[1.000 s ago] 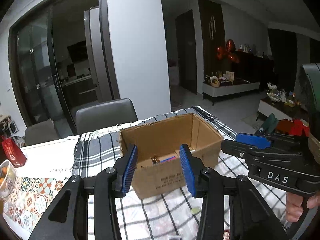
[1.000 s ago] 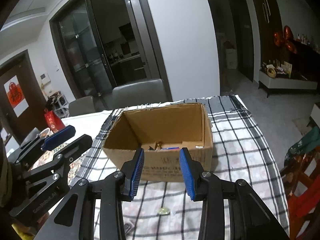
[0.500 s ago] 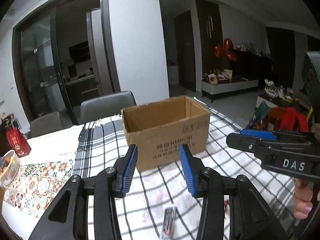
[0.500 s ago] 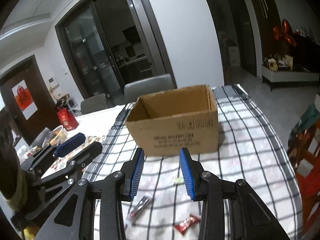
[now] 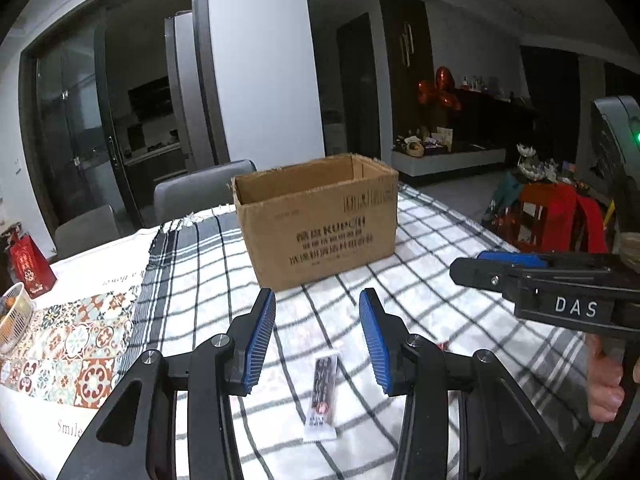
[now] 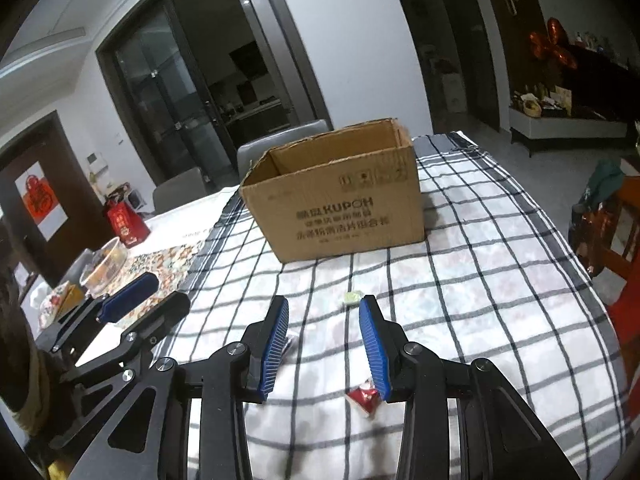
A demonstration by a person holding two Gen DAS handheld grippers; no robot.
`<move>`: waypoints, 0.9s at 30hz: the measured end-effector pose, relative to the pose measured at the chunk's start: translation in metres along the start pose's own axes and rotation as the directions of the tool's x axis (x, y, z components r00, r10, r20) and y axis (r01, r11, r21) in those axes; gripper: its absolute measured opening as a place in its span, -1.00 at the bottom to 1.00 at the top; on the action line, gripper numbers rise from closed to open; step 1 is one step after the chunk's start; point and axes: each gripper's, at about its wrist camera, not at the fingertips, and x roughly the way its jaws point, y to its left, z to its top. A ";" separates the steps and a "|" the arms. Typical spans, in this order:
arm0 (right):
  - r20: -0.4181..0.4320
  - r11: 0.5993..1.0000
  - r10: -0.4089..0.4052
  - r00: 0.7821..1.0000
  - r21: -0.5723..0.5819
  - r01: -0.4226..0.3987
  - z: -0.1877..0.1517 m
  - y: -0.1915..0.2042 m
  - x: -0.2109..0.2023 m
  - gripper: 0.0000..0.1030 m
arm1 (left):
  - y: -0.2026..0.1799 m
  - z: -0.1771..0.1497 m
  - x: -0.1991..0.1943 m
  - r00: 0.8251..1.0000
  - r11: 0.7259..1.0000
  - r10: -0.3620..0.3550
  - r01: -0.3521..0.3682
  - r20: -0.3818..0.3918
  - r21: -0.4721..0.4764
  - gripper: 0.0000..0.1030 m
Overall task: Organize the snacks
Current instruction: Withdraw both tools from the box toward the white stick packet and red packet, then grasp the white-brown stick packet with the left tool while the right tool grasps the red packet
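Note:
An open cardboard box stands on the checked tablecloth; it also shows in the right wrist view. My left gripper is open and empty, above a long dark snack bar lying on the cloth. My right gripper is open and empty; it shows at the right of the left wrist view. A red snack packet lies by its right finger. A small pale green candy lies just ahead, between gripper and box.
A patterned runner with a wire basket and a red gift bag lies to the left. A glass bowl sits there too. Grey chairs stand behind the table. A red chair is at the right.
Both grippers have pulled back and down from over the box toward the near side of the table. The loose snacks on the cloth have come into view. Both stay open.

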 end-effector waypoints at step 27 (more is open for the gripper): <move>-0.219 0.975 -0.106 0.970 0.169 0.144 -0.062 -0.034 0.075 -0.27 | 0.001 -0.070 0.087 0.974 0.999 -0.053 0.048 -0.222 -0.025 -0.26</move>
